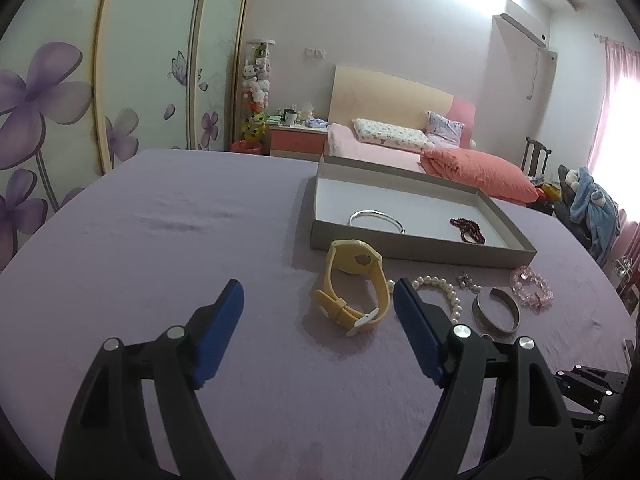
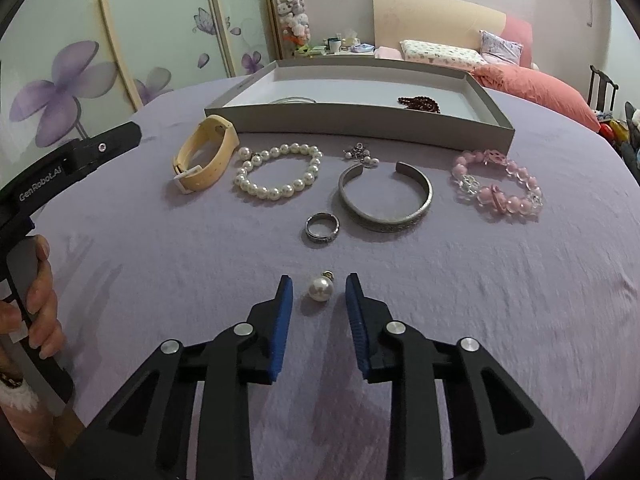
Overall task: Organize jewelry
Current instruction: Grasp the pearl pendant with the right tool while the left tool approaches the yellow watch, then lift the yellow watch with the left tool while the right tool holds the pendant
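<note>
- Jewelry is split: bangle (image 1: 376, 218) and dark bead strand (image 2: 419, 104) already lie in the tray (image 2: 360, 122), the rest sits on the purple cloth (image 2: 500, 300) in front of it.
- Loose pieces form a rough row just short of the tray's near wall: watch (image 2: 202, 160), pearl bracelet (image 2: 278, 172), small charm cluster (image 2: 360, 154), cuff (image 2: 386, 200), pink bracelet (image 2: 498, 184). Ring (image 2: 322, 229) lies nearer the camera, just beside the cuff. Spacing looks deliberate, so each can be grabbed alone.
- Right gripper (image 2: 319, 292) is low over the cloth, fingers apart with a pearl earring (image 2: 320, 289) between the blue pads (image 2: 282, 320). Small gaps show on both sides, so no contact yet. My read: it's lined up to pinch the earring, the nearest piece.
- Left gripper (image 1: 319, 294) has its fingers wide apart, holding nothing, aimed past the watch toward the tray. Its right finger overlaps the pearl bracelet in view; can't tell if it touches. Looks parked clear of the right side's work.
- Risk guess: the pearl is round and smooth, so it may roll or squirt out if the pads close off-centre. The metal post points away from the gripper.
- Tray floor is mostly bare, so drop-off room isn't a constraint.
</note>
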### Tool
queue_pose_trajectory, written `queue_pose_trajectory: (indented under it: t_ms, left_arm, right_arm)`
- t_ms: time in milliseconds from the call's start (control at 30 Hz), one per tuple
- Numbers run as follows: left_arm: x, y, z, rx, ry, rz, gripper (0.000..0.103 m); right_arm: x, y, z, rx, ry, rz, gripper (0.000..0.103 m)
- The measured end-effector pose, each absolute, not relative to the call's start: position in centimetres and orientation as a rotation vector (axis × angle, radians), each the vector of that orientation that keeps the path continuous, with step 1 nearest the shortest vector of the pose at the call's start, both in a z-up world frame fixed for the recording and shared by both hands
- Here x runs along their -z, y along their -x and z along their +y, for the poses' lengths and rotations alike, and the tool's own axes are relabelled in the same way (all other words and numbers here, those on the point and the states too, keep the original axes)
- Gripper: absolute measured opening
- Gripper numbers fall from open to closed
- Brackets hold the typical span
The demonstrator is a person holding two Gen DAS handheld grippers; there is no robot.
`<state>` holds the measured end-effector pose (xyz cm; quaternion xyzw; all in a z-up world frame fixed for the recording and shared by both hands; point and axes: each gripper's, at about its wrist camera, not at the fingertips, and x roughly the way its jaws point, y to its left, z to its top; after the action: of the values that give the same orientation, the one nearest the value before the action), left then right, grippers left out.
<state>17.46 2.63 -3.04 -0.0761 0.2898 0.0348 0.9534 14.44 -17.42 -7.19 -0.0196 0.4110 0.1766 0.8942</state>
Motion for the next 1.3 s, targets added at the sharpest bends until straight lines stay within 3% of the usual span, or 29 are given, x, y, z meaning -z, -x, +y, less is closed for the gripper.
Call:
queue_pose_trajectory:
  t_ms: [100,400,667,767,1067,1100,1200,1300]
  left_arm:
    - [3.5,-18.4,2.4,-0.068,0.149,0.627,0.076]
    - [5.3,-22.3,0.6,-0.063,0.092,0.759,0.082]
    - [6.5,-25.0,-0.4,-0.080,0.070,0.844,0.081]
    - [6.8,-25.4,-0.3,-0.088,0.083,0.862,0.073]
    - [7.3,-26.4,0.7,-0.097,0.138,0.888,0.066]
    - [7.3,-26.5,0.8,-0.095,0.139,0.886,0.056]
    - [7.0,-26.2,0.9,-0.083,0.143,0.871,0.040]
    - [6.7,-25.1,1.5,-0.072,0.172,0.859,0.037]
  right_arm:
    - [7.3,-14.5,-17.3,-0.342,0.074,0.846,0.014]
    - [7.4,-14.2,-20.2,-0.282,0.034,0.842,0.014]
    - [7.3,-14.5,-21.5,-0.270,0.006,0.840,0.014]
    - [7.4,-14.7,-21.5,-0.273,0.003,0.840,0.014]
    - [7.3,-14.6,-21.7,-0.275,-0.001,0.839,0.014]
    - [7.3,-14.6,-21.7,-0.275,-0.001,0.839,0.014]
    - [7.2,-14.6,-21.7,-0.275,-0.004,0.841,0.014]
    - [7.1,-14.6,-21.8,-0.275,-0.004,0.834,0.014]
